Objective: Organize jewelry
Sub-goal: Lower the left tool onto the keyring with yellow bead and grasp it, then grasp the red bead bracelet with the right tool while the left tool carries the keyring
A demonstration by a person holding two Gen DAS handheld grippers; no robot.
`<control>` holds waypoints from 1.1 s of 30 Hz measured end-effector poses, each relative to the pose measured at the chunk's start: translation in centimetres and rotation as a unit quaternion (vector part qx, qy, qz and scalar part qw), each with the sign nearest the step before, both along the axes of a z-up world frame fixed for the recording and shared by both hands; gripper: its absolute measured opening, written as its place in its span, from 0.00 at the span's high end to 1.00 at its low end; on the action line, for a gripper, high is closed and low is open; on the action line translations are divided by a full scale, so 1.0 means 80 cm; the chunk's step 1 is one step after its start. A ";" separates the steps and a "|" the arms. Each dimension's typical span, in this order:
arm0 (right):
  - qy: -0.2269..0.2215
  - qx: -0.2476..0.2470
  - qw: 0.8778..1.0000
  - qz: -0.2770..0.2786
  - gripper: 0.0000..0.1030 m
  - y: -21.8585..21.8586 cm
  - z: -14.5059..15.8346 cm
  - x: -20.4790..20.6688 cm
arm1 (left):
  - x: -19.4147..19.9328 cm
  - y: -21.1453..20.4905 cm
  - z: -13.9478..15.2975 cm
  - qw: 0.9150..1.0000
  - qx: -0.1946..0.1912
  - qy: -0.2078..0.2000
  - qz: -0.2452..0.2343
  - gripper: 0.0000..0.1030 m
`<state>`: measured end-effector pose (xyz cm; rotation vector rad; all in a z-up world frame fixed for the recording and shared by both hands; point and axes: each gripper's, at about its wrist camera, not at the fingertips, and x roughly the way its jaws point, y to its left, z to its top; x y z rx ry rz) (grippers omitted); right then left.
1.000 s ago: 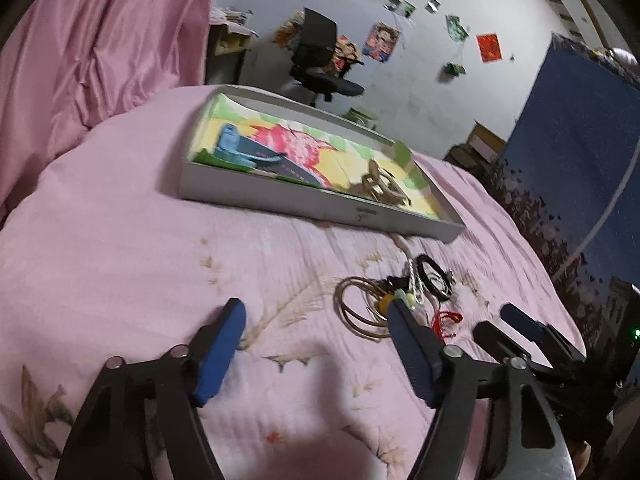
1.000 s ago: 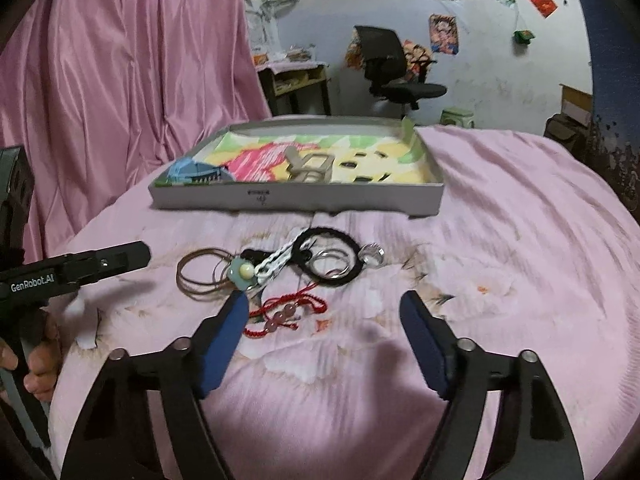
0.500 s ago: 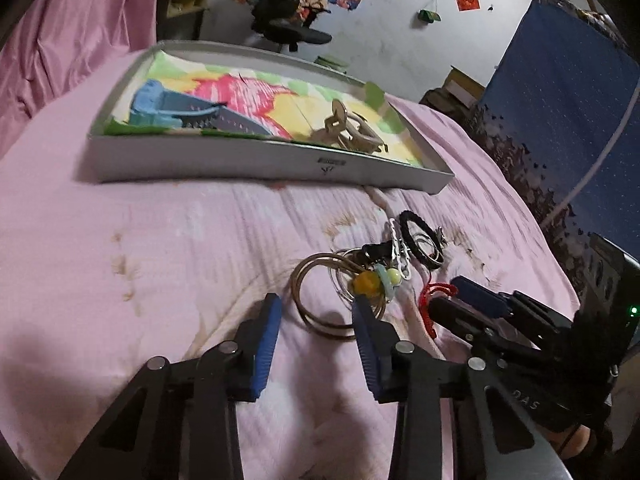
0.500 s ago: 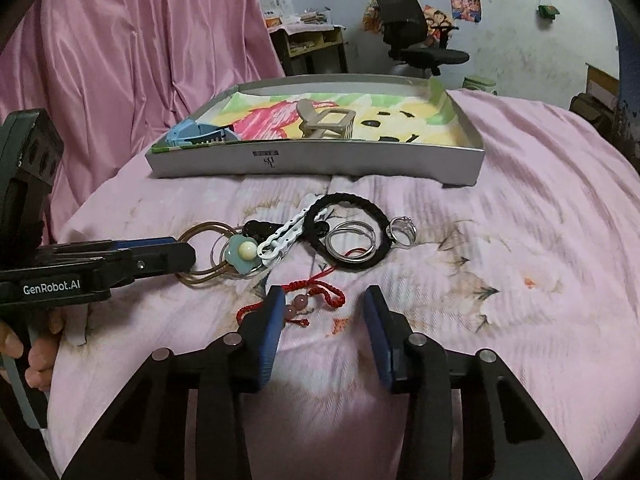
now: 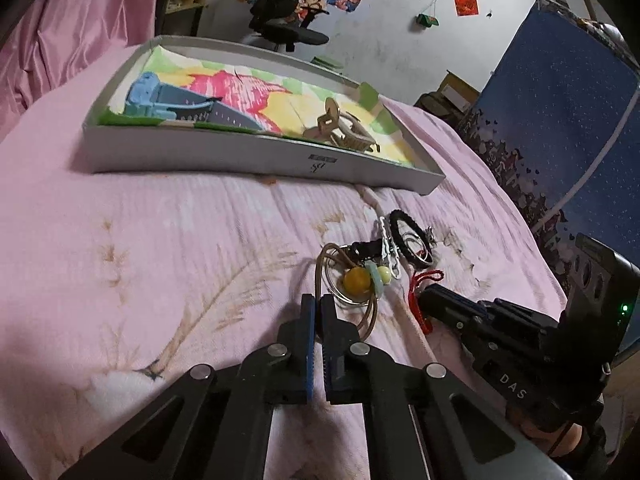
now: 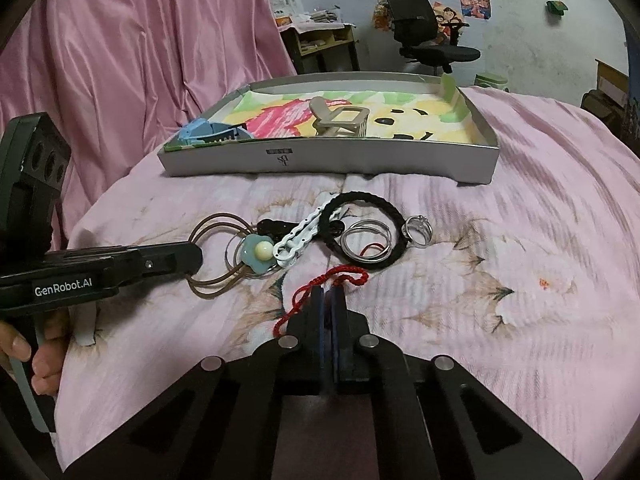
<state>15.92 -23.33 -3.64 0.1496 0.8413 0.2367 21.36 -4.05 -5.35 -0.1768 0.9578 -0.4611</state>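
A: Starting at the left, what has changed?

B: A second ago both tools stood spread wide over the pink bedspread (image 6: 520,280). Now the left gripper (image 5: 318,304) is clenched on the near loop of the brown cord (image 6: 212,286), close to the bed's left edge. The cord's blue flower charm (image 6: 256,256) lies flat just beyond the tips.

A: And the right one?

B: The right gripper (image 6: 329,294) has closed too, pinching the red string bracelet (image 6: 320,284) at the near end of the pile. Its beads, visible before, are now hidden between the pads, I judge.

A: So two pieces are grasped at once?

B: It looks so. Neither has left the bed yet. The next step, I judge, is lifting each free and carrying it to the grey tray (image 6: 328,160) across the far side.

A: Anything in the way?

B: The pile is tangled. The white chain (image 6: 300,236) crosses the cord's charm and touches the black braided bracelet (image 6: 372,200), which rings the thin silver hoops (image 6: 366,240); a silver ring (image 6: 418,230) sits just right of it. Pulling the cord could drag the chain along.

A: Open room?

B: The bed's right side is bare, and the tray's yellow floor right of the hair claw (image 6: 340,120) is free.
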 end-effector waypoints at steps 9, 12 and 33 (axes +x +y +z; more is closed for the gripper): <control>0.006 0.016 1.000 0.006 0.97 -0.003 -0.001 0.000 | -0.005 0.008 0.003 1.000 0.000 -0.005 0.024 0.97; 0.012 0.012 1.000 0.006 0.93 -0.001 -0.004 0.002 | -0.006 0.011 0.001 0.999 0.004 0.001 0.034 0.97; 0.027 0.032 0.998 0.042 0.93 0.017 -0.010 0.007 | -0.015 0.016 0.008 0.998 0.006 -0.011 0.067 0.97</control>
